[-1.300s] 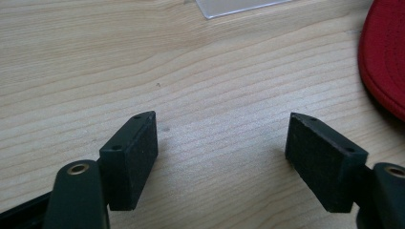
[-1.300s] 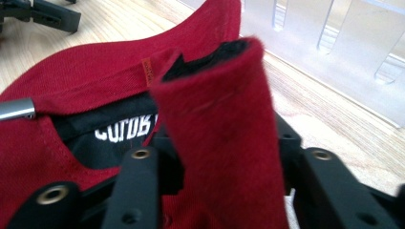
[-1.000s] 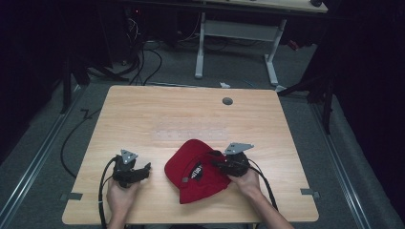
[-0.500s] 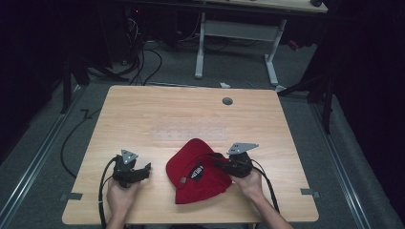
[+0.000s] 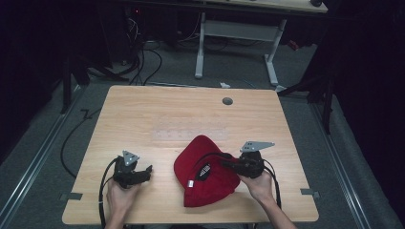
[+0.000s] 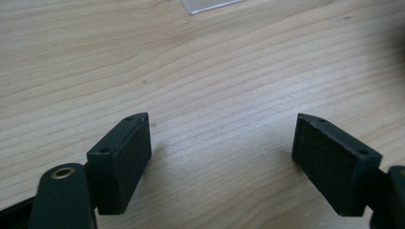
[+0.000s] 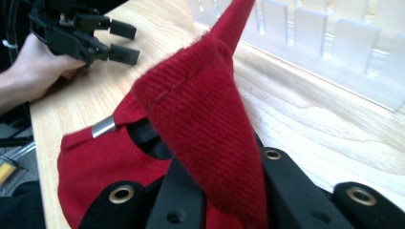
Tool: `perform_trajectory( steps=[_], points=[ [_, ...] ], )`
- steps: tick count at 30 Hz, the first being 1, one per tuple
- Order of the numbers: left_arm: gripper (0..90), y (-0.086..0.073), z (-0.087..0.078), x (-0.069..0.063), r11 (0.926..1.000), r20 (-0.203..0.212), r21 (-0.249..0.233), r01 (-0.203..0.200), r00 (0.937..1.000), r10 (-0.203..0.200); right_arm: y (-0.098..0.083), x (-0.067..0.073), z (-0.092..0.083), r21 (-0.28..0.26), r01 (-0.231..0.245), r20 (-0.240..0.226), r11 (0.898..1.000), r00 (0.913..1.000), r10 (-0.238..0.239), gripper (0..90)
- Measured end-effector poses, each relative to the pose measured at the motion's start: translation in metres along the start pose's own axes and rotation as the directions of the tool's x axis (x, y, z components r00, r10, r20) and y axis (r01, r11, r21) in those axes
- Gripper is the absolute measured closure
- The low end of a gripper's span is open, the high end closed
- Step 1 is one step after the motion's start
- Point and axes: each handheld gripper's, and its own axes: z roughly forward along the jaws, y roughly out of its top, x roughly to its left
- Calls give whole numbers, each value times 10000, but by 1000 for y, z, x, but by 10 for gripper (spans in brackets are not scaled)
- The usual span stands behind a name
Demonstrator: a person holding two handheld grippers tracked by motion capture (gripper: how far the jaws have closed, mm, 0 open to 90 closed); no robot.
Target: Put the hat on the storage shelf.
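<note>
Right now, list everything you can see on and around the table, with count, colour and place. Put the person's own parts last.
table: one, light wood, centre of the high view.
cap: one, red, near edge right of centre, a fold of it pinched up.
clear plastic tray: one, see-through, middle of the table beyond the cap.
round plug: one, grey, set in the table's far edge.
desk frame: one, white legs, on the floor behind the table.
cables: several, black, on the floor at far left.
left tongs: one, black, near left, open over bare wood.
right tongs: one, black, shut on the cap.
hands: two, left hand and right hand, at the near edge.
</note>
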Motion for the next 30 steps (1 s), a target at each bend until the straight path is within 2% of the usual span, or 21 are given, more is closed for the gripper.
perform_trajectory(
  steps=[4,6,8,13,16,20,22,29,30],
  points=[
    [216,0,-8,-9,9997,507,-106,-230,9984,235,0,-3,-14,-164,-438,38,9989,9990,439,869],
    [215,1,-13,-17,9992,911,-147,-375,9951,387,1,-6,-22,-248,-726,116,9971,9973,729,869],
    [213,1,-16,-24,9984,1205,-150,-537,9912,551,1,-7,-24,-276,-760,126,9967,9970,763,869],
    [204,-1,-23,-44,9963,2013,-54,-861,9758,855,0,-10,-31,-306,-1123,229,9932,9933,1130,868],
    [204,-3,-27,-57,9933,2408,-33,-1157,9640,1130,0,-11,-34,-301,-1288,227,9912,9913,1295,868],
    [204,-7,-31,-73,9884,2891,-12,-1518,9462,1456,0,-11,-36,-296,-1376,162,9900,9903,1381,868],
    [213,-8,-32,-81,9876,3187,-27,-1569,9360,1496,0,-11,-36,-282,-1469,123,9888,9890,1473,868],
    [222,-6,-33,-98,9849,3608,-166,-1723,9176,1666,4,-10,-39,-449,-1662,102,9851,9859,1669,868],
    [219,-7,-32,-100,9823,3626,-168,-1863,9145,1797,4,-10,-39,-453,-1647,98,9853,9862,1653,868]
  ],
)
